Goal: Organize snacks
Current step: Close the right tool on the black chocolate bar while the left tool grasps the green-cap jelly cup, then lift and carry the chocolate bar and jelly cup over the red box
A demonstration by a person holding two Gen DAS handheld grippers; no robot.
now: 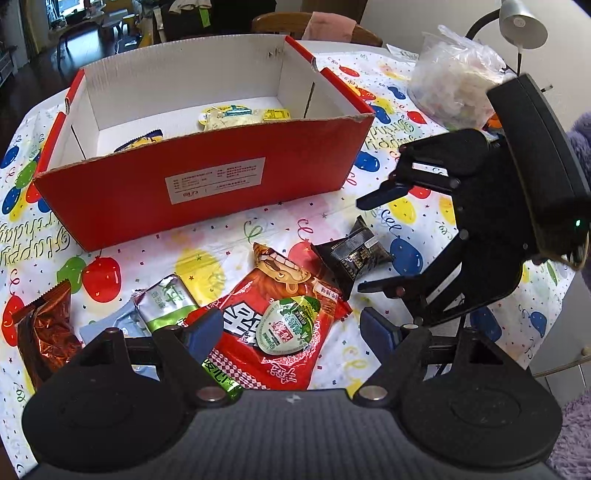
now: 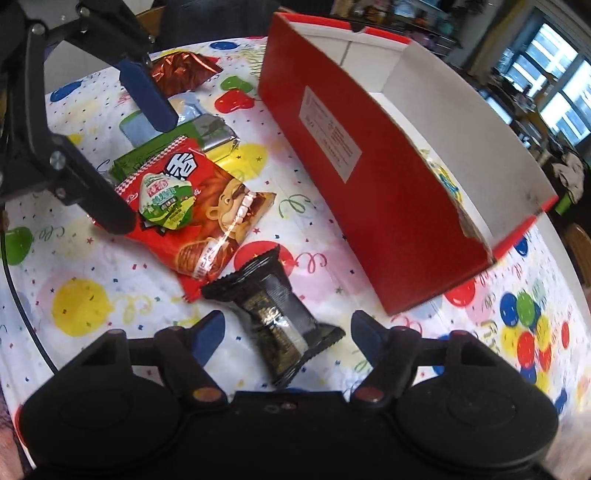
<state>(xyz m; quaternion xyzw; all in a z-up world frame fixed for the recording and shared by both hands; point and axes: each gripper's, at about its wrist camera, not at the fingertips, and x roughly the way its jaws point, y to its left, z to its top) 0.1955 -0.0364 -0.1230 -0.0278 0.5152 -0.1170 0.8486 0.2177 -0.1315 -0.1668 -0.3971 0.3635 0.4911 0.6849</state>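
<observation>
A red cardboard box with white inside walls stands on the balloon tablecloth and holds a few yellow packets. In front of it lie a big red snack bag with a small green-lidded jelly cup on top, and a black wrapped bar. My left gripper is open, its fingers either side of the jelly cup without touching it. My right gripper is open astride the black bar, pads close to it but apart. The right gripper also shows in the left wrist view, over the black bar.
A green-silver packet, a pale blue packet and a brown foil packet lie left of the red bag. A clear plastic bag and a lamp stand at the back right. The table edge runs close on the right.
</observation>
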